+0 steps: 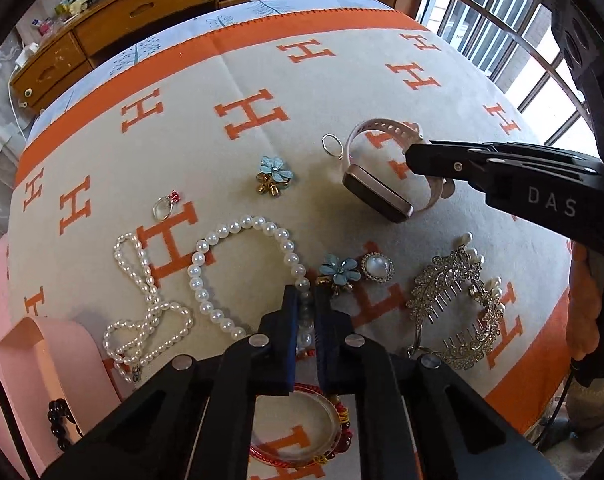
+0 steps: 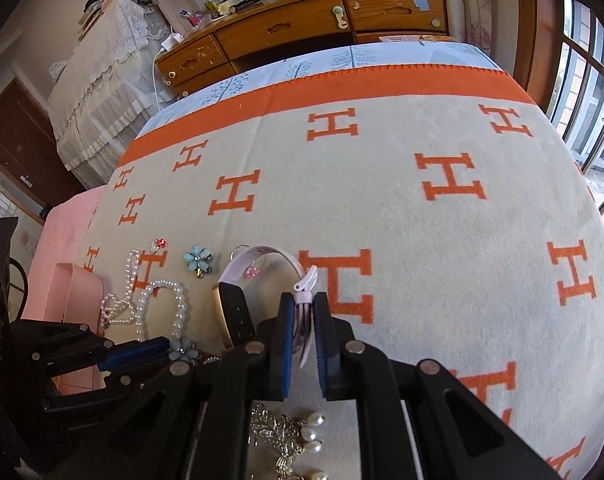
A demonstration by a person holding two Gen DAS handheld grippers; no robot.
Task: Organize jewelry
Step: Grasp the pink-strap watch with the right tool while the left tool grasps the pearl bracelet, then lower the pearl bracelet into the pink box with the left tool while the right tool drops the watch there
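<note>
L hand-held gripper (image 1: 305,312) is clenched on the big-bead pearl strand (image 1: 238,272), pinching its near end between the blue pads; rest of the loop lies on the blanket (image 1: 302,92) ahead & left of it. R hand-held gripper (image 2: 303,320) is clamped on the pink watch (image 2: 258,292) strap near the buckle; watch face sits just left of its fingers.
</note>
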